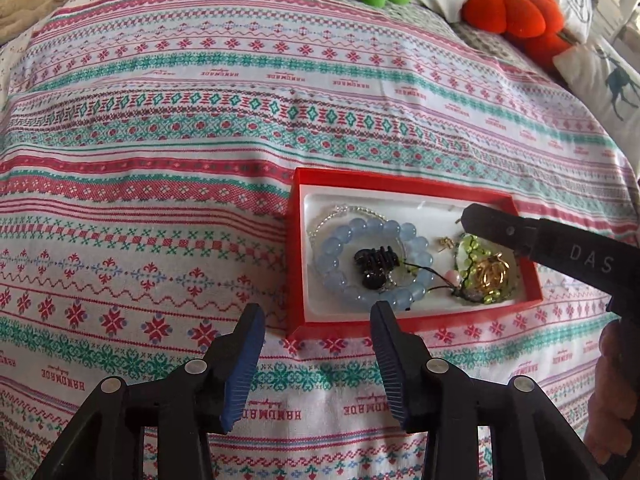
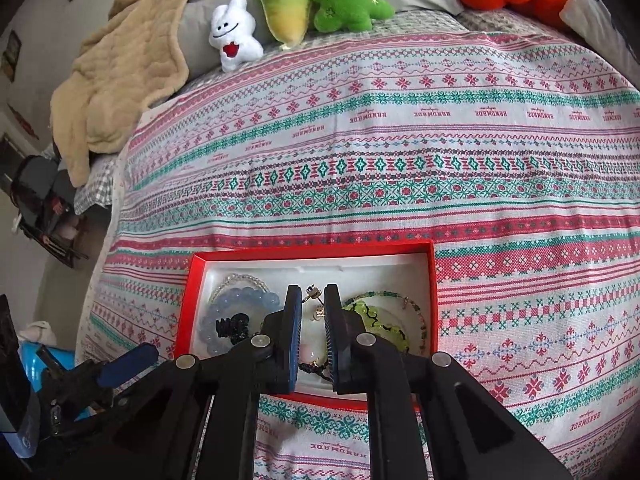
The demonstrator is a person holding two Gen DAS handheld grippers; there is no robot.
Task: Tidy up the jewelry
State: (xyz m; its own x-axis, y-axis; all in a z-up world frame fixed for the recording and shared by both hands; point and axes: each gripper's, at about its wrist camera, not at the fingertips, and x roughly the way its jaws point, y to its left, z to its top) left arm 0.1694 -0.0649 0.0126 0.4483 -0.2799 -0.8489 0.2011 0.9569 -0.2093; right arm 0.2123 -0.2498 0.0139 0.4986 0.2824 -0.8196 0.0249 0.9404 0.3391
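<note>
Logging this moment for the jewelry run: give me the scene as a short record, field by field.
surface: patterned cloth spread over a bed
container: red box, open, white lining
contents: blue bead bracelet, black hair clip, green bead piece, gold piece
left gripper: open, empty, in front of the box's near edge
right gripper: over the box, jaws narrowly apart, small gold item at its tips; grip unclear
background: plush toys along the far edge
</note>
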